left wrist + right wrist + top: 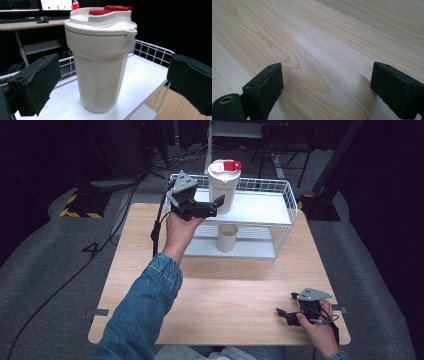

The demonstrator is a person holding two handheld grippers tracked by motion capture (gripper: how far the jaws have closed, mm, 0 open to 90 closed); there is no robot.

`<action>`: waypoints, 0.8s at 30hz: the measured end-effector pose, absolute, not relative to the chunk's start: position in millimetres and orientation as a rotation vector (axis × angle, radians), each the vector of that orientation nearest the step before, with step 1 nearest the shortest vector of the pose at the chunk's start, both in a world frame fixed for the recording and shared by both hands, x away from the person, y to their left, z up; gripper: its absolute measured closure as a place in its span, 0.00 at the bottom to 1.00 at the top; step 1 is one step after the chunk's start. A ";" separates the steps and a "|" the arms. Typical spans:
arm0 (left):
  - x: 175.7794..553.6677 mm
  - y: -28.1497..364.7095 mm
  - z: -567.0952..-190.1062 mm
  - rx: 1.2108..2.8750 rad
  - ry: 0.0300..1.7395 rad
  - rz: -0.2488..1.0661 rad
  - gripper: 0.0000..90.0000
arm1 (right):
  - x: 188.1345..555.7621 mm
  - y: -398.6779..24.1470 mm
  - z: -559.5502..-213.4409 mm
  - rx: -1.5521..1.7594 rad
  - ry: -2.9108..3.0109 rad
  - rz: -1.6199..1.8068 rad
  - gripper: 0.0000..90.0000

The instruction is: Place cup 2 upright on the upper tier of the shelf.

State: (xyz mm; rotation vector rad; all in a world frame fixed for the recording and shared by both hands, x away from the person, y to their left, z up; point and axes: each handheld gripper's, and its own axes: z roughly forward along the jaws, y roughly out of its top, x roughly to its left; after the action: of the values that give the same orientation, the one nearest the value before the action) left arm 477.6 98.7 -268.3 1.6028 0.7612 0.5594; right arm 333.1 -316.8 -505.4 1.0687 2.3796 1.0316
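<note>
Denim sleeve [142, 310] and forearm enter from the near edge of the wooden table [150, 270] and carry the left gripper [216, 205] up to the top tier of the white wire rack [282, 205], which stands at the table's far edge. Its jaws are spread wide and hold nothing; the left gripper view places one black pad [37, 87] on either side of the cream tumbler [102, 65], each clear of the wall. The spread appears set to exceed the tumbler's width so that the jaws can pass round the body before closing.

Cream tumbler, red-tabbed lid [110, 10] fitted, stands upright on the rack's white top shelf [145, 75], towards the shelf's left end and just behind its front edge. The gripper is level with the lower body (the narrower part below the lid flare), probably because the taper gives the pads a firmer seat there than the rim would.

A smaller beige cup [227, 237] stands on the lower shelf, below the tumbler and apart from it.

Right gripper [287, 312] rests low over the table's near right corner, in the person's right hand [317, 327]. Its jaws are likewise wide apart and empty, with bare wood grain between them in the right gripper view. This looks like a parked position, clear of the left arm's working path.
</note>
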 end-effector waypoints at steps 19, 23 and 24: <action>425.3 137.3 -270.2 1.632 0.725 0.590 0.00 | 332.8 -316.7 -505.4 1.068 2.380 1.032 0.12; 415.1 142.1 -270.9 1.630 0.716 0.596 0.00 | 333.0 -316.7 -505.5 1.068 2.380 1.033 0.12; 407.8 145.4 -271.6 1.633 0.711 0.594 0.00 | 333.0 -316.7 -505.5 1.068 2.380 1.033 0.12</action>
State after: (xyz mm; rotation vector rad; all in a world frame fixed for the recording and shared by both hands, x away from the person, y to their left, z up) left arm 407.8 145.4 -271.6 1.6334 0.7111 0.5942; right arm 333.0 -316.7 -505.5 1.0682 2.3799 1.0331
